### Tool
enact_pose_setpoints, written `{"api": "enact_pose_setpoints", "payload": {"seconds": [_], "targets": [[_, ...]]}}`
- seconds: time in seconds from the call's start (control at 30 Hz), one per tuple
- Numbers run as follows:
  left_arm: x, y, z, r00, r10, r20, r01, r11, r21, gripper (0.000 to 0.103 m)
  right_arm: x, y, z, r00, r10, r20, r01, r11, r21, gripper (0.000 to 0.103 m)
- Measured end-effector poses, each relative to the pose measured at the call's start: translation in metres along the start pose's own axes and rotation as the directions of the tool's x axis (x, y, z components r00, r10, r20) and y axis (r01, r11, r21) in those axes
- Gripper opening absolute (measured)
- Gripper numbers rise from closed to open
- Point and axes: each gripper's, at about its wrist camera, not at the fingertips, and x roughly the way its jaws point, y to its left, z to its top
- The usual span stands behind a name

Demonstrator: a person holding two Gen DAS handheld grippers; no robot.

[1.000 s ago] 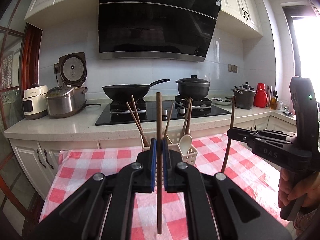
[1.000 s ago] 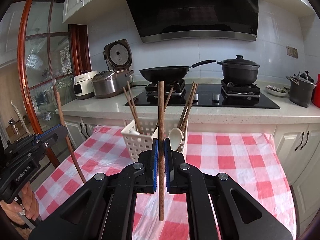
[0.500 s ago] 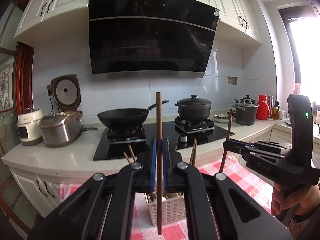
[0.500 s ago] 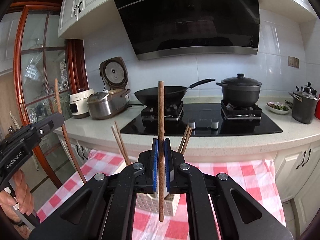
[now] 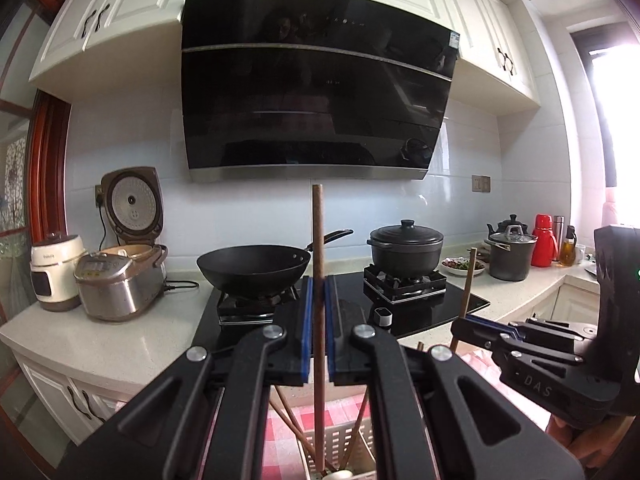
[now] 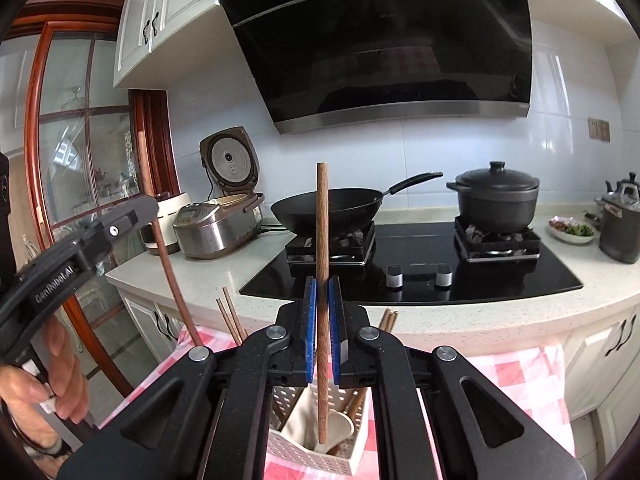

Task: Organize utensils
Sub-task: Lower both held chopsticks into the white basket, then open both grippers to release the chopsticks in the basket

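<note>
My left gripper (image 5: 318,285) is shut on an upright brown wooden chopstick (image 5: 317,232); from the right wrist view this gripper (image 6: 141,209) is at the left with its chopstick (image 6: 170,268). The right gripper (image 6: 322,285) is shut on a second upright chopstick (image 6: 322,220), and from the left wrist view it (image 5: 464,322) is at the right with its chopstick (image 5: 469,276). Below both stands a white slotted utensil basket (image 6: 292,440) on a red-and-white checked cloth (image 6: 516,376). It holds several chopsticks (image 6: 230,316) and a white spoon (image 6: 340,428). Both held chopsticks hang over the basket (image 5: 340,444).
Behind the table runs a stone counter (image 6: 208,276) with a black hob (image 6: 500,276), a wok (image 6: 328,210), a lidded black pot (image 6: 496,198) and an open rice cooker (image 6: 218,224). A black range hood (image 5: 316,108) hangs above. A person's hand (image 6: 44,376) holds the left gripper.
Both grippers have risen, still shut on their chopsticks. The basket has dropped from the middle of each view to the bottom, under the fingers, and more of the hood shows.
</note>
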Motion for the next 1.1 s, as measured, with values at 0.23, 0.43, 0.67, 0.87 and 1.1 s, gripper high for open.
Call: {"api": "enact_pose_setpoints", "payload": {"seconds": [0.23,0.43,0.67,0.87,1.1], "targets": [[0.025,0.005,-0.024,0.998,-0.017,-0.054,0.016,1.0,-0.022,0.006,0.031,0.004,-0.016,0.998,0.034,-0.059,-0.034,0.999,0.001,0.006],[0.045,0.01,-0.061,0.991,-0.036,-0.13,0.028,0.998,-0.063,0.006,0.056,0.012,-0.04,0.989,0.046,-0.143,-0.05,0.999,-0.023,0.006],[0.059,0.019,-0.106,0.971,-0.05,-0.235,0.024,0.993,-0.113,0.006,0.072,0.011,-0.057,0.98,0.049,-0.194,-0.051,0.999,-0.006,0.007],[0.057,0.03,-0.12,0.965,-0.037,-0.261,0.004,0.992,-0.126,0.024,0.077,0.009,-0.062,0.974,0.035,-0.224,-0.035,0.999,0.004,0.036],[0.022,0.037,-0.111,0.98,0.02,-0.197,-0.045,0.991,-0.124,0.072,0.048,0.005,-0.056,0.984,0.003,-0.177,0.001,1.0,0.024,0.055]]}}
